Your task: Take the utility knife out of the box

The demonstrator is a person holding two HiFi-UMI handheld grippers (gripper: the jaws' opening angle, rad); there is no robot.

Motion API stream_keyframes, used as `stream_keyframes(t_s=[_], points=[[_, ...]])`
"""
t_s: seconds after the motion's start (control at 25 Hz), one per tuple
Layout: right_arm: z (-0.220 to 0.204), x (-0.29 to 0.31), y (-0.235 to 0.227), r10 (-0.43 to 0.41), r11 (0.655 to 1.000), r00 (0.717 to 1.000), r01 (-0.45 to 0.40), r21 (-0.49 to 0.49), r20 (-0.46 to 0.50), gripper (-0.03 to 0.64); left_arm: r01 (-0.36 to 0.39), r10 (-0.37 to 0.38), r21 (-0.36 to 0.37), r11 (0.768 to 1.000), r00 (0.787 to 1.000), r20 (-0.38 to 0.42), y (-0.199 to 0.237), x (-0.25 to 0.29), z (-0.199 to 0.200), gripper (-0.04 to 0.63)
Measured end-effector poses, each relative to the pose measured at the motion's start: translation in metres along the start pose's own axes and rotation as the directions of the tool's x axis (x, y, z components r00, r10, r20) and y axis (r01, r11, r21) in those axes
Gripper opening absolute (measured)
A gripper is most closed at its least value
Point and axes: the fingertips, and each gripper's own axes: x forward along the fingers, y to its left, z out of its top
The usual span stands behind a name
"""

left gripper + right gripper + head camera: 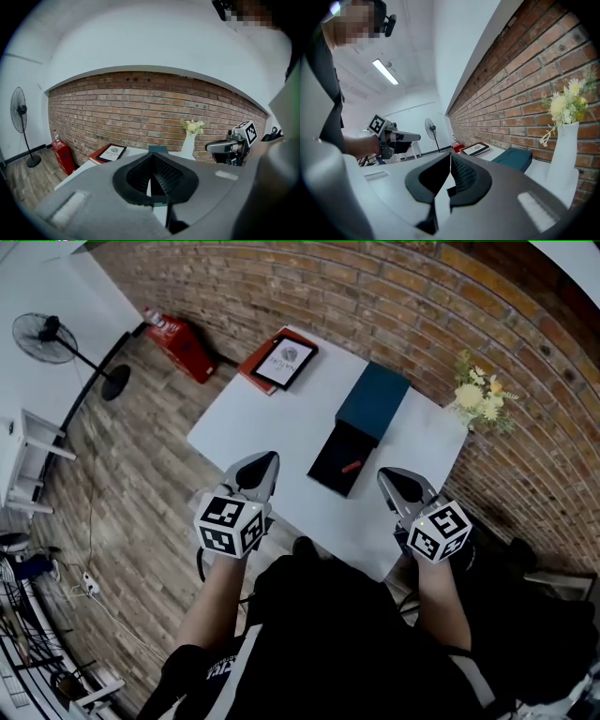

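An open box lies mid-table: its black base (336, 460) holds a small red utility knife (352, 466), and the dark teal lid (373, 399) lies just behind it. My left gripper (265, 459) hovers at the table's near edge, left of the box, its jaws closed to a point and empty. On the other side of the box my right gripper (389, 475) is likewise shut with nothing in it. The left gripper view shows the closed tips of the left gripper (151, 156) with the lid (158, 149) beyond. The right gripper view shows the right gripper (450, 157) shut and the lid (513, 158) far off.
A red book with a framed print (281, 360) lies at the table's far left corner. A white vase of flowers (483, 401) stands at the far right corner by the brick wall. On the floor at left are a red case (183, 345) and a fan (52, 341).
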Motion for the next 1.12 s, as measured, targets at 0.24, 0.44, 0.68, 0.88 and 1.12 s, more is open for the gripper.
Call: stream_keyframes(t_s=[0.24,0.44,0.68,0.88,1.12], points=[[0.007,0.020,0.006,-0.055,0.998,0.998,0.055,-0.021,-0.007,0.003,0.060,-0.060,-0.008,0.998,0.998,0.010,0.026,0.011,0.004,0.006],[0.008,0.041,0.019,-0.113,0.993,0.993,0.112,-0.046,-0.025,0.003,0.121,-0.121,-0.006,0.993,0.993,0.017,0.046,0.008,0.000,0.006],[0.014,0.054,0.030,-0.174,0.982,0.983,0.169,-0.088,-0.057,0.003,0.169,-0.172,0.059,0.984,0.984,0.044,0.060,0.008,-0.002,0.006],[0.006,0.058,0.024,-0.215,0.972,0.967,0.198,-0.125,-0.136,0.005,0.199,-0.200,0.021,0.980,0.979,0.052,0.065,0.016,-0.008,0.006],[-0.023,0.081,0.007,-0.195,0.975,0.947,0.159,-0.155,-0.257,0.034,0.228,-0.227,-0.019,0.973,0.973,0.032,0.069,0.042,-0.020,0.006]])
